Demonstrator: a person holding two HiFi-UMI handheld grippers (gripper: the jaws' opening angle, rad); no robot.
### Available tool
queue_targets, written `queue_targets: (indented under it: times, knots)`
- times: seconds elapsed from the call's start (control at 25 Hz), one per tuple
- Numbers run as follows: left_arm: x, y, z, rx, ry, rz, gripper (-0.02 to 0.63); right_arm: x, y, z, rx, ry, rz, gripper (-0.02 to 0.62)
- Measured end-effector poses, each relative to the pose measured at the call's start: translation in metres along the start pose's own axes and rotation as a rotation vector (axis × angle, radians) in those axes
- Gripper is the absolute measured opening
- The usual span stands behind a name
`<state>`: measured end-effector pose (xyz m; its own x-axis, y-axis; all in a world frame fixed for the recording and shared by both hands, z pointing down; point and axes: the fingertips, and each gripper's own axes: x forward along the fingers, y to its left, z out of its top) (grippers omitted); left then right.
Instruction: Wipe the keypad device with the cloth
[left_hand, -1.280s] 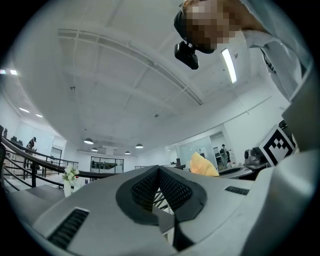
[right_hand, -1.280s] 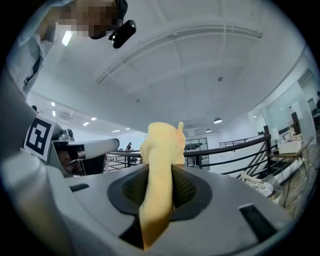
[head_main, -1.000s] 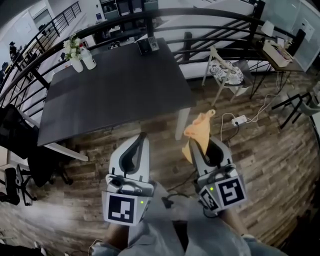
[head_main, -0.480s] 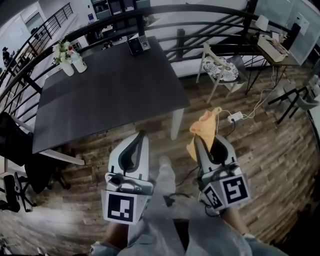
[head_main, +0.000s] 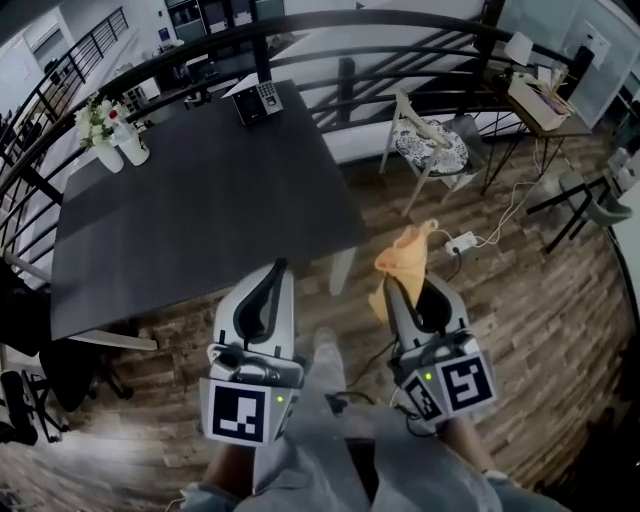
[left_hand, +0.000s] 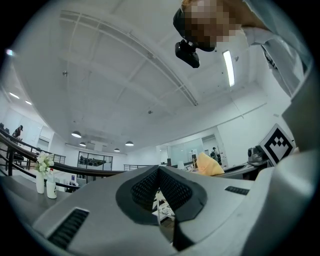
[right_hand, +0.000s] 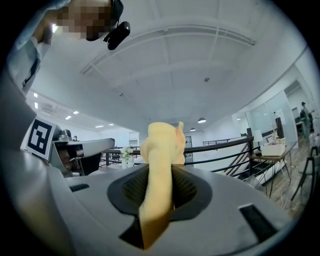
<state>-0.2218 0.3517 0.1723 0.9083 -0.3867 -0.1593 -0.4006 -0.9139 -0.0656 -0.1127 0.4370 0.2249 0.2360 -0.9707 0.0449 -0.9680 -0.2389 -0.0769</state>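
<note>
The keypad device (head_main: 253, 101) stands at the far edge of the dark table (head_main: 200, 200) in the head view. My right gripper (head_main: 397, 279) is shut on an orange-yellow cloth (head_main: 402, 262), which sticks up past the jaws; the cloth (right_hand: 161, 170) fills the gap between the pads in the right gripper view. My left gripper (head_main: 276, 270) is shut with nothing in it, its pads pressed together (left_hand: 159, 190). Both grippers are held low in front of the person, above the wooden floor and short of the table's near edge.
A white vase with flowers (head_main: 98, 130) and a bottle (head_main: 131, 143) stand at the table's far left. A black railing (head_main: 330, 30) runs behind the table. A chair (head_main: 430, 145) stands to the right, and a power strip (head_main: 462, 242) with cables lies on the floor.
The table has drawn closer and lower in the head view as the person walks towards it. Both grippers keep their pose, the cloth still held in the right one.
</note>
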Motion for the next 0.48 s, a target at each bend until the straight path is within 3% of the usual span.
queue_targets:
  times: [0.48]
  knots:
    - [0.109,0.063,-0.024,-0.031,0.052,0.014,0.008,0.116,-0.052,0.018,0.001,0.037,-0.002,0.101]
